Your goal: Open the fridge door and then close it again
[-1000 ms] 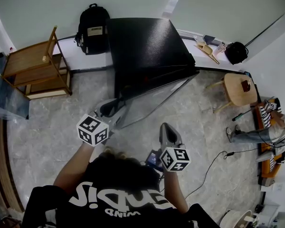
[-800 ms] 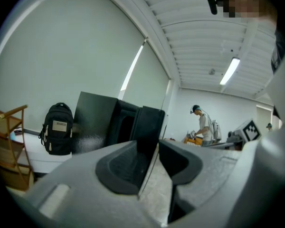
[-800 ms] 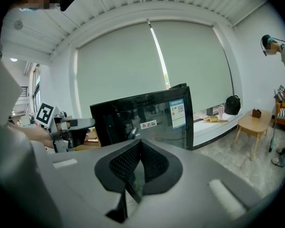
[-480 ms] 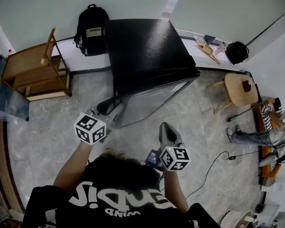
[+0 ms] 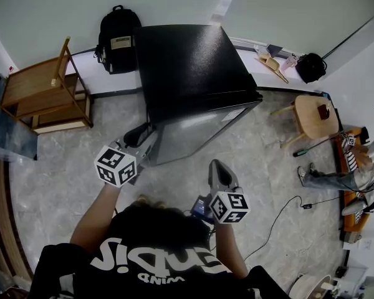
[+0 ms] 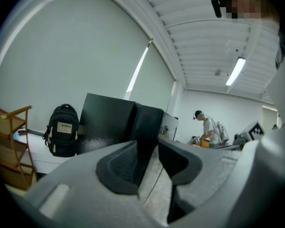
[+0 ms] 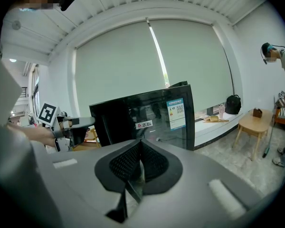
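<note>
Holding the left gripper [image 6: 148,151] about level, you have its jaws set apart around the free edge of the fridge door [image 5: 193,132]. The dark edge fills the gap between the pads, so it looks like a clamped hold on the door, though the contact itself is hard to make out. The door stands partly open, with its hinged side at the right of the head view and its free edge swung out toward you. Behind it the black fridge [image 5: 187,61] stands on the floor against the wall.

Your right gripper [image 7: 140,164] hangs well back from the door with its jaws pressed together and nothing between them. It points at the glass front and its stickers.

A black backpack [image 5: 118,39] leans on the wall just left of the fridge, with a wooden shelf unit [image 5: 40,89] further left. A small wooden stool [image 5: 311,117] and a seated person [image 5: 361,167] are off to the right
</note>
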Motion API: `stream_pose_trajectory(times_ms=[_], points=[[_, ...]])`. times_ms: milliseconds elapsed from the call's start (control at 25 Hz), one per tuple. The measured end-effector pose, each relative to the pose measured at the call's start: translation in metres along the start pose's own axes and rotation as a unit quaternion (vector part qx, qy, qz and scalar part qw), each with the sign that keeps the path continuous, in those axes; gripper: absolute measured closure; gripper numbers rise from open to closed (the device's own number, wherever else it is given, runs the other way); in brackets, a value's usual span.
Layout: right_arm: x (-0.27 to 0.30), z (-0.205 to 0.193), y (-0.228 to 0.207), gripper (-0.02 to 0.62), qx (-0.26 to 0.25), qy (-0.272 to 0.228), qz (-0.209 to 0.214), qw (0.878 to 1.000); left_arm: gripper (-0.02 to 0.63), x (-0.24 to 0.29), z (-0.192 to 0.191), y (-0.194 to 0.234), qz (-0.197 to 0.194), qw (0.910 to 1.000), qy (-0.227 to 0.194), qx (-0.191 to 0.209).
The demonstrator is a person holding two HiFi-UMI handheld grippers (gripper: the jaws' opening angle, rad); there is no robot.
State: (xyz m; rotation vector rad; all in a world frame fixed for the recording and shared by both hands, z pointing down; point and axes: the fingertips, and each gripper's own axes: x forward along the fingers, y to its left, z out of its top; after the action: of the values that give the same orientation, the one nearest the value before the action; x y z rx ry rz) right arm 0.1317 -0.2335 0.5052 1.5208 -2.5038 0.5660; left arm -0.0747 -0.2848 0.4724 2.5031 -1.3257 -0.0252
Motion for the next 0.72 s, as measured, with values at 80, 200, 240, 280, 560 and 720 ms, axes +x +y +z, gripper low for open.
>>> stream_pose_trajectory(times_ms=[80,200,240,280,560,720], points=[[0.0004,0.0007,-0.0013,0.598,0.000,0.001,-0.001,1.000,0.466,0.0019,0.0012,0.0029,0.003,1.0000,-0.002,-0.002],[0.0004,0.0011,-0.0038,0.598,0.000,0.002,-0.003,1.000,0.466,0.0039,0.0023,0.0046,0.004,1.0000,-0.005,-0.001],[0.0004,0.0012,-0.0043,0.598,0.000,0.002,-0.004,1.000,0.466,0.0042,0.0024,0.0047,0.004,1.0000,-0.007,-0.001],[0.0006,0.0012,-0.0045,0.598,0.001,0.002,-0.004,1.000,0.466,0.0043,0.0024,0.0048,0.005,1.0000,-0.008,-0.003],[-0.0007,0.0005,-0.0030,0.598,0.000,0.000,-0.003,1.000,0.468,0.0031,0.0008,0.0046,0.010,0.9999,-0.010,-0.007],[-0.0048,0.0008,-0.0020,0.598,0.001,-0.003,-0.003,1.000,0.483,0.0000,-0.0001,0.0035,0.020,0.9997,-0.011,-0.010]])
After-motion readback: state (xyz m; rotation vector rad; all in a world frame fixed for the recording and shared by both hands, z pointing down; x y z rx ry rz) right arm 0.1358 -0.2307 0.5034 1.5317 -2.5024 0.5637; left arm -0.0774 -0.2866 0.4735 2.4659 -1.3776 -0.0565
